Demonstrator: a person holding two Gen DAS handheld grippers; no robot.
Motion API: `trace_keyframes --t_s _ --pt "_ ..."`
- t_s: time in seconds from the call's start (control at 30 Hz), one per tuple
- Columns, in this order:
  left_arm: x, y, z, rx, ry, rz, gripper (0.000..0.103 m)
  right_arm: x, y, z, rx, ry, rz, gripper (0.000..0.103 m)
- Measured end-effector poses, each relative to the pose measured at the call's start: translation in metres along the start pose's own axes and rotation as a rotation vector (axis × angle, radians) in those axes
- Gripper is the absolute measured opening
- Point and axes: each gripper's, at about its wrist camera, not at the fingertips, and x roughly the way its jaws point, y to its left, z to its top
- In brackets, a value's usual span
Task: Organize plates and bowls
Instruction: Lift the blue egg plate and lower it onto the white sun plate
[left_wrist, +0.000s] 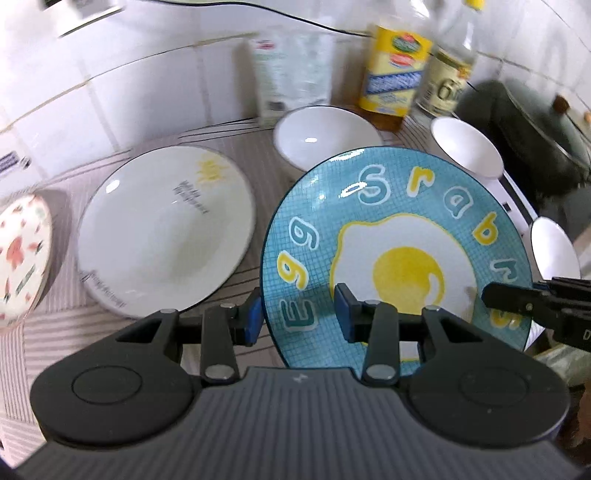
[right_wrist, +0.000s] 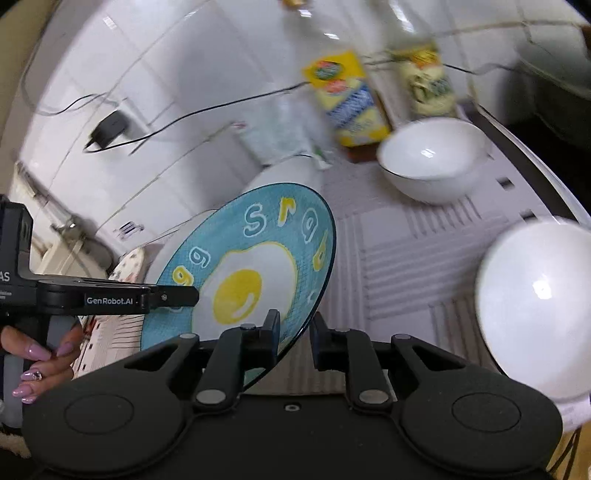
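In the left wrist view, the blue egg plate (left_wrist: 399, 229) is held up off the striped cloth (left_wrist: 55, 332) and is tipped, so its painted face can be seen. Its near rim is gripped by the left gripper (left_wrist: 298, 316). One blue pad is set against the outer edge and the other against the painted face, with a middling gap between them. The tip of the right gripper (left_wrist: 495, 295) is seen at the plate's right rim. A white plate (left_wrist: 166, 229) with a little sun on it is laid flat just to the left. A flowery plate (left_wrist: 22, 258) is seen at the far left. Three white bowls (left_wrist: 327, 134) are set behind and to the right, near some bottles (left_wrist: 395, 70).

In the right wrist view, the same plate (right_wrist: 258, 236) is pinched at its edge by the right gripper (right_wrist: 295, 330), with the pads set close together. The left gripper (right_wrist: 184, 295) is held by a hand (right_wrist: 40, 354), and its dark finger is laid over the plate's face. Two bowls (right_wrist: 432, 158) are seen on the cloth (right_wrist: 399, 258) to the right.
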Motion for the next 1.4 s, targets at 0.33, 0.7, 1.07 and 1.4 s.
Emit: trace_keyframes --t_s 0.33,0.7,1.07,1.4 --pt "-0.032 0.061 -0.019 -0.162 -0.056 0.087 0.038 0.027 0.052 0.031 -0.136 0.065 0.13 0.022" --pt "-0.011 0.139 -0.023 -0.353 0.019 0.147 0.038 0.108 0.095 0.054 -0.224 0.167 0.24 0.022" --pt "0.025 0.173 -0.018 -0.417 0.094 0.155 0.038 0.171 0.111 0.081 -0.254 0.209 0.275 0.022" --pt "0.036 0.176 0.002 -0.372 0.164 0.224 0.038 0.198 0.114 0.096 -0.257 0.224 0.241 0.022"
